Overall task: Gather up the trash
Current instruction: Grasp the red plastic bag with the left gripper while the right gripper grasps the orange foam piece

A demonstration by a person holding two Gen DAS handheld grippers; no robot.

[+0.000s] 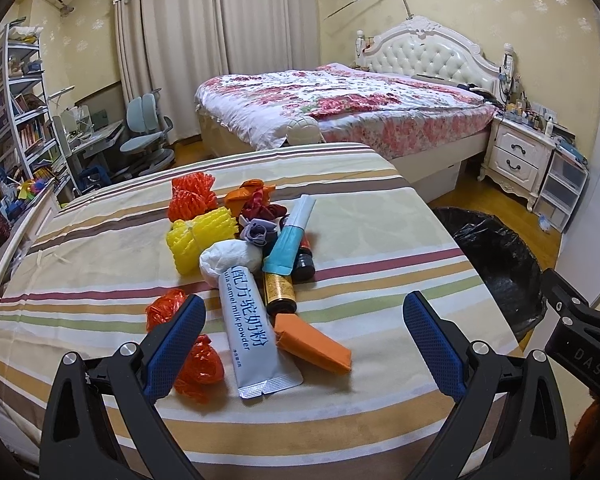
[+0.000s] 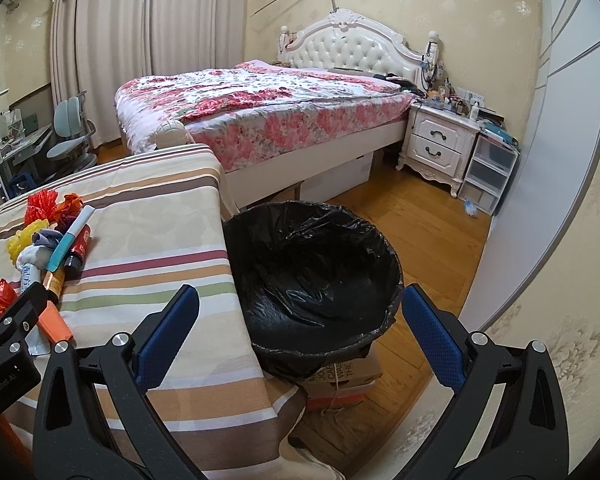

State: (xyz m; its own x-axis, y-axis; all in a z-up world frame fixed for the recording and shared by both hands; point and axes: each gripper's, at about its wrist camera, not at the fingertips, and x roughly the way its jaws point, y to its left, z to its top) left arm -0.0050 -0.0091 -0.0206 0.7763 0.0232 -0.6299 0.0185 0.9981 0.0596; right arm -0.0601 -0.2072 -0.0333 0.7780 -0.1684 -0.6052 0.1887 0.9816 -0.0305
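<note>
Both grippers released, fingers spread — left gripper (image 1: 300,340) over the milk powder sachet (image 1: 252,320) at lower centre; crowded litter could snag — bin (image 2: 312,280) waits.

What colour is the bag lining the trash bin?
Black, glossy bin liner; clearest in the right wrist view.
</note>
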